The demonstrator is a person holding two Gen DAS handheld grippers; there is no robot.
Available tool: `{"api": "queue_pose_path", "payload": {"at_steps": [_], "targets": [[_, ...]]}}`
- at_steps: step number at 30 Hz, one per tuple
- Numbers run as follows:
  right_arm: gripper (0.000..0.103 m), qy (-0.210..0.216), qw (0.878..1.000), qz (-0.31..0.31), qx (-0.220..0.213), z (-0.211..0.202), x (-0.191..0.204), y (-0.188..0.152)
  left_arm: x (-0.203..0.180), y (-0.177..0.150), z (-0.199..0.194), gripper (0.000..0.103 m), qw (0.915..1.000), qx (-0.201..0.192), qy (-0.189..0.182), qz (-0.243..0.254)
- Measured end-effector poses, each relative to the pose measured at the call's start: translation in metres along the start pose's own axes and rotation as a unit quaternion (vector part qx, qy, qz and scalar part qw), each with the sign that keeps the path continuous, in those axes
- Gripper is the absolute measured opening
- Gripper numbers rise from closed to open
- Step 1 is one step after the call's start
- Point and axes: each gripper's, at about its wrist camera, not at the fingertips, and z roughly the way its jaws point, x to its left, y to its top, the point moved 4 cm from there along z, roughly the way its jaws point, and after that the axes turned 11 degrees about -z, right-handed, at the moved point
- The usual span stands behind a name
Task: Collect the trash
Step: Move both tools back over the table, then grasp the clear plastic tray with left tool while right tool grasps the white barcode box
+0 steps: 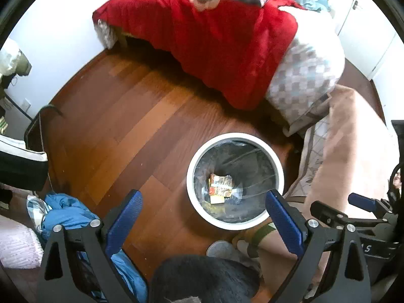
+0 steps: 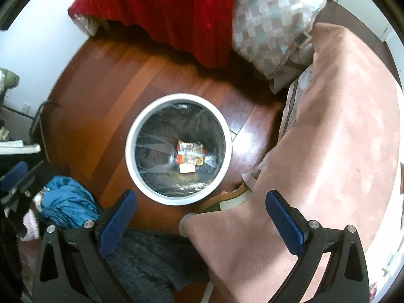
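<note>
A round white trash bin (image 1: 277, 161) with a clear liner stands on the wooden floor; it also shows in the right wrist view (image 2: 131, 156). Crumpled wrappers and a small yellow packet (image 1: 221, 185) lie at its bottom, also seen in the right wrist view (image 2: 190, 154). My left gripper (image 1: 203, 205) is open and empty, held above the bin's near rim. My right gripper (image 2: 200, 207) is open and empty, above the bin's near right edge and a pink blanket. The right gripper also shows at the right edge of the left wrist view (image 1: 353, 207).
A bed with a red blanket (image 1: 214, 38) and a checkered quilt (image 1: 303, 75) stands beyond the bin. A pink blanket (image 2: 328, 139) lies to the right. Blue clothing (image 1: 65, 214) and a dark fuzzy item (image 2: 151, 257) lie near me. A white wall is at the left.
</note>
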Motion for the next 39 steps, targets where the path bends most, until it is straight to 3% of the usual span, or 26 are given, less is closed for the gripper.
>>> {"api": "queue_pose_path", "payload": {"at_steps": [5, 9, 15, 18, 21, 25, 27, 31, 34, 37, 38, 39], "targets": [[0.103, 0.029, 0.997, 0.028, -0.070, -0.066, -0.010, -0.016, -0.015, -0.005, -0.046, 0.099, 0.9994, -0.034, -0.001, 0.012], [0.103, 0.048, 0.990, 0.059, -0.116, -0.122, -0.033, -0.043, -0.044, -0.015, -0.084, 0.099, 0.9968, -0.069, -0.026, 0.031], [0.103, 0.023, 0.977, 0.156, -0.146, -0.182, -0.121, -0.127, -0.120, -0.057, -0.097, 0.099, 0.9917, -0.071, -0.073, 0.078], [0.103, -0.012, 0.969, 0.210, -0.130, -0.186, -0.182, -0.181, -0.169, -0.093, -0.079, 0.099, 0.9879, -0.038, -0.096, 0.116], [0.103, -0.057, 0.964, 0.243, -0.087, -0.179, -0.247, -0.234, -0.220, -0.132, -0.054, 0.099, 0.9814, -0.008, -0.106, 0.160], [0.103, -0.130, 0.972, 0.196, 0.007, -0.155, -0.319, -0.275, -0.287, -0.171, -0.022, 0.099, 0.9749, 0.004, -0.092, 0.203], [0.103, -0.140, 0.975, 0.163, 0.053, -0.140, -0.347, -0.286, -0.316, -0.187, -0.003, 0.099, 0.9718, 0.007, -0.076, 0.223], [0.103, -0.159, 0.978, 0.092, 0.103, -0.116, -0.371, -0.290, -0.349, -0.209, 0.024, 0.099, 0.9669, 0.016, -0.052, 0.249], [0.103, -0.172, 0.978, 0.048, 0.110, -0.104, -0.377, -0.282, -0.359, -0.218, 0.038, 0.099, 0.9641, 0.025, -0.035, 0.262], [0.103, -0.155, 0.980, 0.046, 0.115, -0.092, -0.388, -0.278, -0.363, -0.214, 0.043, 0.101, 0.9651, 0.023, -0.034, 0.259], [0.101, -0.147, 0.982, 0.051, 0.111, -0.088, -0.390, -0.279, -0.363, -0.213, 0.044, 0.101, 0.9649, 0.028, -0.034, 0.259], [0.087, -0.133, 0.983, 0.064, 0.107, -0.086, -0.394, -0.280, -0.364, -0.211, 0.045, 0.101, 0.9647, 0.031, -0.036, 0.259]]}}
